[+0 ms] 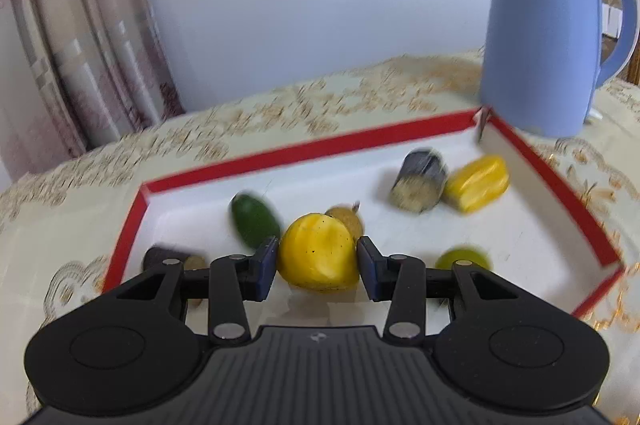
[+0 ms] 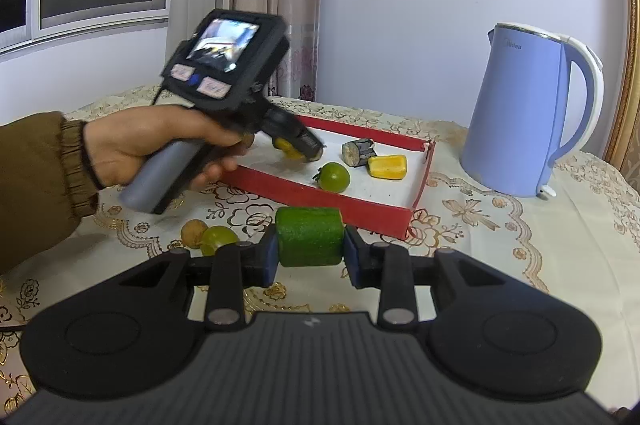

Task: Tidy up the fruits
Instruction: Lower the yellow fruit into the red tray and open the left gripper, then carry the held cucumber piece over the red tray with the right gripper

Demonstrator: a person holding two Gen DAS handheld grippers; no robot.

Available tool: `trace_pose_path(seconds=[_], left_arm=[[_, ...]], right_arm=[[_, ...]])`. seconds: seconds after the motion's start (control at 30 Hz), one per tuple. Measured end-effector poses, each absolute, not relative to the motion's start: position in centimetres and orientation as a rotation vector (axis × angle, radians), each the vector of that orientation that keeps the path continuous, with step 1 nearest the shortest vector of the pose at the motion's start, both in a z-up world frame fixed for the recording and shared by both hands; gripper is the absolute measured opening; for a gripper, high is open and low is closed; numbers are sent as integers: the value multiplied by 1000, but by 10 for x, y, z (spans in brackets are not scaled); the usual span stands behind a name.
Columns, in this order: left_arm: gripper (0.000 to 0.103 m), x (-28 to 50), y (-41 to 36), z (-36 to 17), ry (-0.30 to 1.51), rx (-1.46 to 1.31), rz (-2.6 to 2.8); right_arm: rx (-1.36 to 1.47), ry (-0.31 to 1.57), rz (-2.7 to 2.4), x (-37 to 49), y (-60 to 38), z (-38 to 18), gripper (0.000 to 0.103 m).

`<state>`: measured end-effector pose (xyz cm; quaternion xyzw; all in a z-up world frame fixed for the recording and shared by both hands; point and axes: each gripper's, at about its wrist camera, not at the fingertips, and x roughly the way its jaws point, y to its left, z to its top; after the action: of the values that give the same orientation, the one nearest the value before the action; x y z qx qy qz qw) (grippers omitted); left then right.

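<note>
The left gripper clasps a glossy yellow fruit chunk with a cut, speckled face, held low over the near left part of the shallow red-rimmed tray, whose floor is white. Farther right in the tray lie a dark cylindrical piece with a pale grainy cut end and a ribbed yellow block. The right gripper pinches a pebbly green cylinder above the embroidered tablecloth, near the tray's front edge. A sleeved hand tilts the left tool downward. A smooth blue kettle stands at the right
</note>
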<state>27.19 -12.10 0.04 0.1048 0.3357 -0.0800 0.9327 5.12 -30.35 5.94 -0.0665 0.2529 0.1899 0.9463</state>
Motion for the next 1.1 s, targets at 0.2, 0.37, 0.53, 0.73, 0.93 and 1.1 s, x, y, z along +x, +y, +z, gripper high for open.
trace_pose_path(seconds=[0.2, 0.37, 0.53, 0.73, 0.93, 1.1], left_arm=[[42, 265, -98, -4, 722, 208, -133], [42, 262, -86, -6, 726, 190, -104], [44, 263, -75, -7, 723, 139, -95], [76, 249, -77, 6, 619, 164, -72], [76, 242, -68, 23, 585, 132, -63], [76, 232, -51, 39, 560, 74, -37]], right_arm=[[-134, 511, 399, 53, -301, 59, 31], [-134, 510, 395, 54, -301, 60, 31], [-146, 501, 398, 55, -299, 63, 31], [-153, 491, 402, 60, -295, 65, 31], [-151, 492, 409, 60, -292, 63, 31], [-153, 489, 409, 60, -291, 64, 31]])
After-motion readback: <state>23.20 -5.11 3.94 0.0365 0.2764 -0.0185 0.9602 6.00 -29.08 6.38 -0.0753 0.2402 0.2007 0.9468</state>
